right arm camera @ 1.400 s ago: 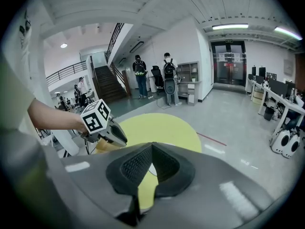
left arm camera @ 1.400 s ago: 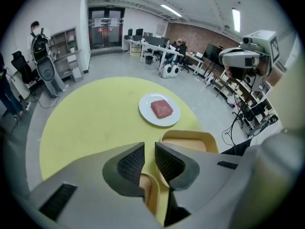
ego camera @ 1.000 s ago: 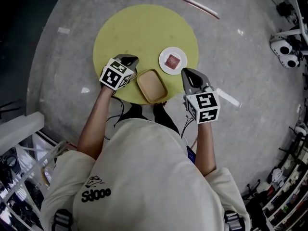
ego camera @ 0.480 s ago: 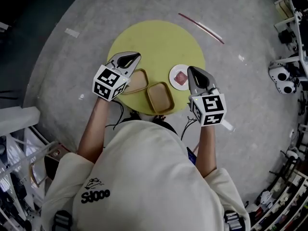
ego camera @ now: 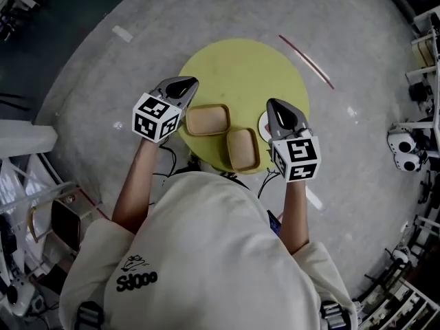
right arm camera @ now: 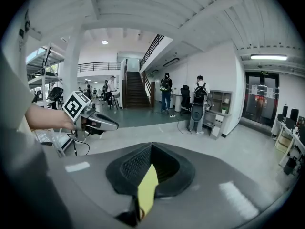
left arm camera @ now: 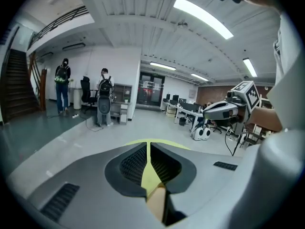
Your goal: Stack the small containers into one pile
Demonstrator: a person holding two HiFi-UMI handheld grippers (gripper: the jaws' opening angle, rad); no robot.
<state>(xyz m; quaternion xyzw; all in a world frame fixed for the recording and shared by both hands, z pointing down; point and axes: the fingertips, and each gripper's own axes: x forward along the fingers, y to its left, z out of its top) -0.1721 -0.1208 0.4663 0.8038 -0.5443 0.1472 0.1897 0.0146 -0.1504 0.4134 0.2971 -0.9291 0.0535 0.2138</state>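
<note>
Both hand-held grippers have come up and back off the counter (ego camera: 240,67) since a second ago. A second tan container that did not show then now lies in plain sight.

Left hand-held gripper (ego camera: 187,83): jaws pressed together, nothing gripped. Its own view shows only a thin slit, with yellow counter and a bit of tan below. It hangs over the counter's 9 o'clock edge.

Right hand-held gripper (ego camera: 273,105): jaws also narrowed to a slit and empty, over the 4 o'clock side.

Nothing is stacked yet:
- Left container (ego camera: 207,119) sits at 8 o'clock on the counter, long axis about 9-to-3.
- Near container (ego camera: 243,149) sits at 6 o'clock by the edge, long axis about 12-to-6.
- The two lie corner to corner; can't tell whether they touch.
- White round dish (ego camera: 263,124) with something red on it is at 4 o'clock, partly under the right gripper.

Key relation:
- The left container lies at 4 o'clock from the left tips, just beside them, so the left hand is nearer to it.
- The near container lies at 7 o'clock from the right tips, so the right hand is nearer to that one.

Likely next step is to open the jaws, take one container by a rim, and set it in the other. The two long axes are crossed, so it will need roughly a quarter turn to nest.
</note>
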